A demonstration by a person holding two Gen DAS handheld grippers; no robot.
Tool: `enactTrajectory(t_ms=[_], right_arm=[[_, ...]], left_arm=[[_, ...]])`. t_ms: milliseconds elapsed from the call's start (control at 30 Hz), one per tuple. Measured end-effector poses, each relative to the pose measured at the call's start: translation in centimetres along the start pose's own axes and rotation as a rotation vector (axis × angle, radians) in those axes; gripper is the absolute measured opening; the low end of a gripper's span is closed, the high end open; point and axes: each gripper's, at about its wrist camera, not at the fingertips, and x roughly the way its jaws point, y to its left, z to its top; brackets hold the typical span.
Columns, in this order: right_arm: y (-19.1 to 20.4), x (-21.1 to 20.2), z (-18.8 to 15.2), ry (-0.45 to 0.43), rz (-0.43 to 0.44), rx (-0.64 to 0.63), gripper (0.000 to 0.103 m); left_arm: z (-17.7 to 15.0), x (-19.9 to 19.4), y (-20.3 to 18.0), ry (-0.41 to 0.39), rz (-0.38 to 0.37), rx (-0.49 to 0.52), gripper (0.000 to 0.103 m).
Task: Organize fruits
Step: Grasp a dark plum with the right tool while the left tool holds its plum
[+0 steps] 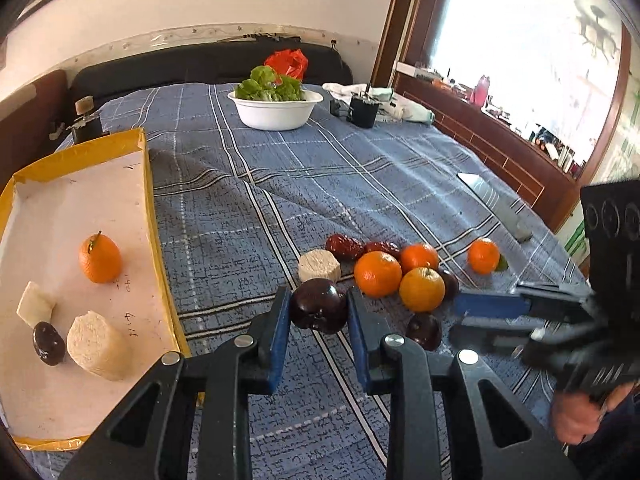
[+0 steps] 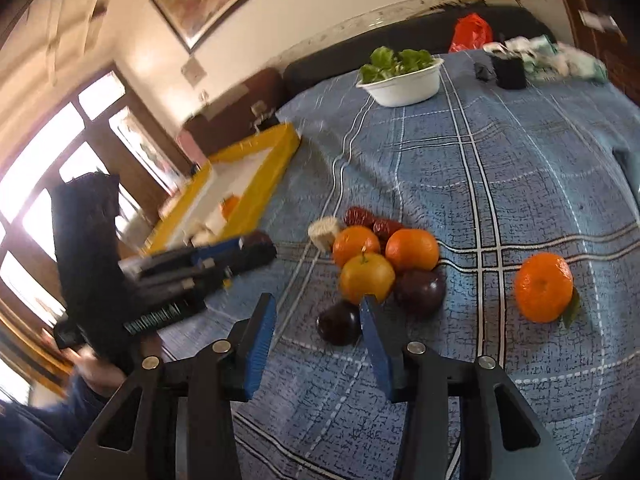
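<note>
Left hand-held gripper (image 1: pixel 319 312) clenched on a dark plum (image 1: pixel 319 311): glossy, near-black purple, round, blue pads pressed on both its sides, lifted just off the cloth (image 1: pixel 280 200). Right hand-held gripper (image 2: pixel 318 316) released, jaws apart, nothing between the pads; a second plum (image 2: pixel 339 323) lies just past its tips, at 12 o'clock from them.

Fruit pile on the blue plaid cloth: three oranges (image 2: pixel 367 276) touching each other, a third plum (image 2: pixel 420 290) against them at 5 o'clock, two red dates (image 2: pixel 360 216) at 12 o'clock of the pile, a pale cut chunk (image 2: pixel 325 231) at 10 o'clock. Lone orange with leaf (image 2: pixel 543 286) sits well apart at 3 o'clock of the pile.

Yellow-rimmed tray (image 1: pixel 150 216) at 9 o'clock in the left wrist view, white floor; in it an orange (image 1: pixel 100 258), two pale chunks (image 1: pixel 96 346), one dark oval fruit (image 1: pixel 49 343). Much of the tray floor bare at 12 o'clock of the orange. Tray's near rim stands just beside the left gripper at 9 o'clock.

White bowl of greens (image 1: pixel 276 110) far off at 12 o'clock, wide bare cloth between it and the pile; cloth rumpled into a fold there. Knife (image 1: pixel 494 204) at 2 o'clock near the cloth's right edge. Black cup (image 1: pixel 362 110) beside the bowl at 3 o'clock.
</note>
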Motion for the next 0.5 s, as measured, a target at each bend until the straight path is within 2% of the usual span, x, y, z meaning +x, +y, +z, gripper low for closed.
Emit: enactTrajectory(t_ms=[133,400,500], right_arm=[[1.0,1.2,-0.5,0.045,-0.073,-0.063,0.048],[0.4,2.4,-0.5,0.089,-0.113,-0.049,0.049],[0.3,2.4,-0.6,0.086,-0.111,-0.043,0.041]], left_arm=[[0.2,0.1,-0.2,-0.009,-0.004,0.004,0.026],[-0.3,0.0,-0.6,-0.008,-0.02,0.015,0.026],[-0.3,0.0,-0.7,-0.005,-0.026,0.016,0.026]])
